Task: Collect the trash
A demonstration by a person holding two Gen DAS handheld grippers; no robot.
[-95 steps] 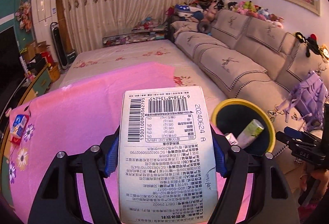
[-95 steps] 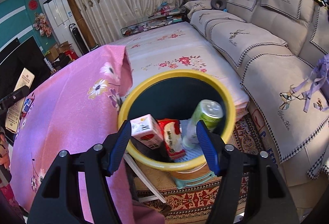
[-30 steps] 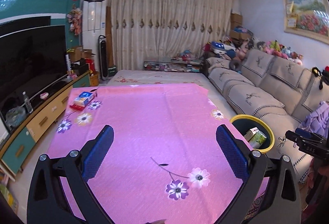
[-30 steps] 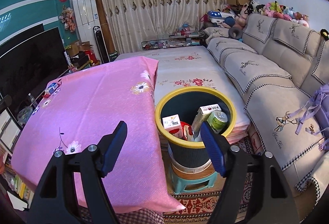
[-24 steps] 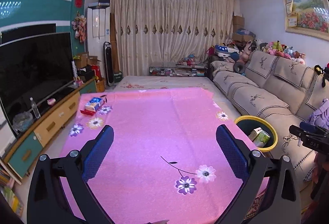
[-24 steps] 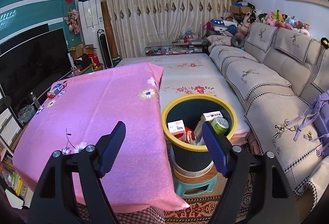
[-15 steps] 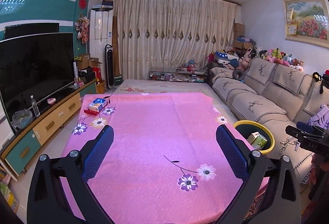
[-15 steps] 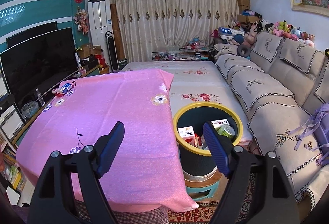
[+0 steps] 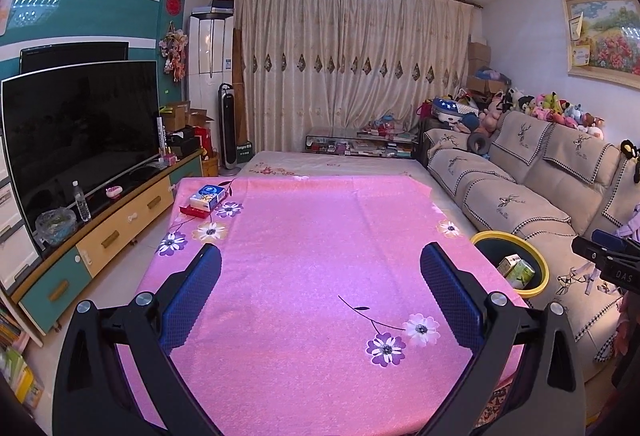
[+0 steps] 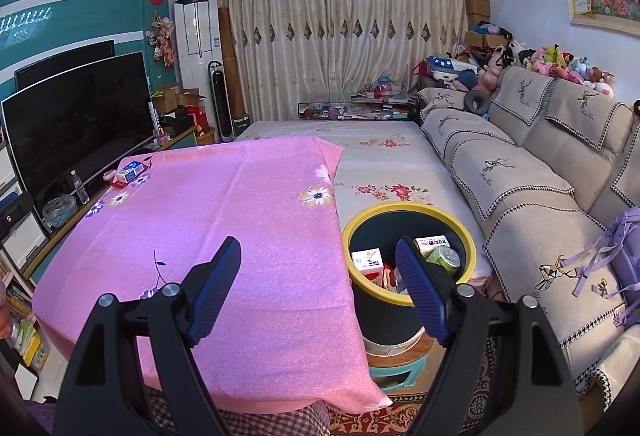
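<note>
Both grippers are hanging wide open with nothing between their blue pads; the left gripper [image 9: 320,288] is hovering over the pink tablecloth [image 9: 312,236], and the right gripper [image 10: 318,276] is sitting above the cloth's edge nearest the bin [image 10: 468,236]. That bin (dark, with a yellow rim) is standing on a small teal stool [image 10: 394,368], just beside the tablecloth and between it and the beige sofa [image 10: 532,195]; inside it a white carton [image 10: 368,260], a second carton [image 10: 430,242] and a green can [image 10: 444,258] are lying, the can touching the second carton. From the left wrist view the bin [image 9: 490,236] is showing beside the cloth's sofa-side edge, with a carton [image 9: 510,263] and the can [image 9: 522,272] peeking over the rim. At the tablecloth's far corner from the bin, a blue packet [image 9: 208,194] is resting on a red box [image 9: 192,211]; whether these are rubbish I cannot tell.
</note>
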